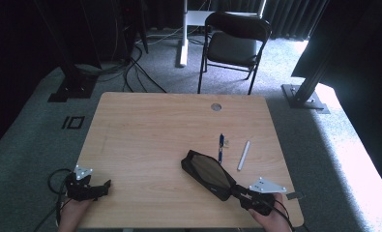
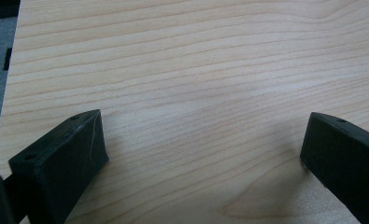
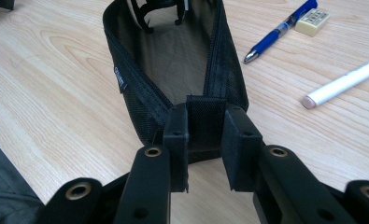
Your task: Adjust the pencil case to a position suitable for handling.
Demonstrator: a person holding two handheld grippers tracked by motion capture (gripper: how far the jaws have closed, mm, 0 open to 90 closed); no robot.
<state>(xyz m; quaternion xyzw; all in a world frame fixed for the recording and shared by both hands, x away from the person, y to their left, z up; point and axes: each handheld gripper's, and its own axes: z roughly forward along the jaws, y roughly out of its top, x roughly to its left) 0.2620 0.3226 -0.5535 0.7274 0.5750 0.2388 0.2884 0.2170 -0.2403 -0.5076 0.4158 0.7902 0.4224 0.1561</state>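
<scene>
A light wooden table [image 1: 145, 130] stands on grey carpet. On it lies an open black mesh pencil case [image 1: 209, 174]. Just beside the case is a blue pen [image 1: 221, 147], with a small eraser [image 3: 312, 22] near it. A white pen [image 1: 243, 155] lies a bit farther right.

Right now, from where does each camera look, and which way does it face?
High view: sits above the person's side, faces forward and down on the table; shows both hands with the left hand-held gripper and right hand-held gripper.
Left gripper view: rides the left hand-held gripper, faces bare wood between its open jaws.
Right gripper view: rides the right hand-held gripper, jaws shut on the black mesh pencil case.
High and right gripper views share the case, blue pen, eraser and white pen.
</scene>
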